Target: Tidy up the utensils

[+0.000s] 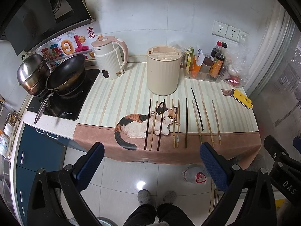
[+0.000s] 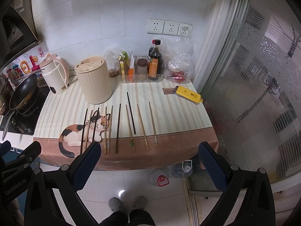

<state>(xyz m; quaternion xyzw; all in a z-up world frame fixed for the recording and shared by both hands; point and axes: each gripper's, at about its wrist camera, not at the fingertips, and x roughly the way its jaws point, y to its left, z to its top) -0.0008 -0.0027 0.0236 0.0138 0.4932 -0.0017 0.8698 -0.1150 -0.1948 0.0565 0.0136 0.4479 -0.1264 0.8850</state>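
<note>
Plainly, trouble is being risked by how closely the chopsticks are lying side by side on the table: two could be pinched at once. Both the left hand-held gripper and the right hand-held gripper are being held released, low in frame, with the chopsticks above them and the holder beyond.

Chopsticks before holder — untouched

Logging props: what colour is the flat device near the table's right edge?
Yellow device with a dark edge, clearest in the right wrist view.
</note>
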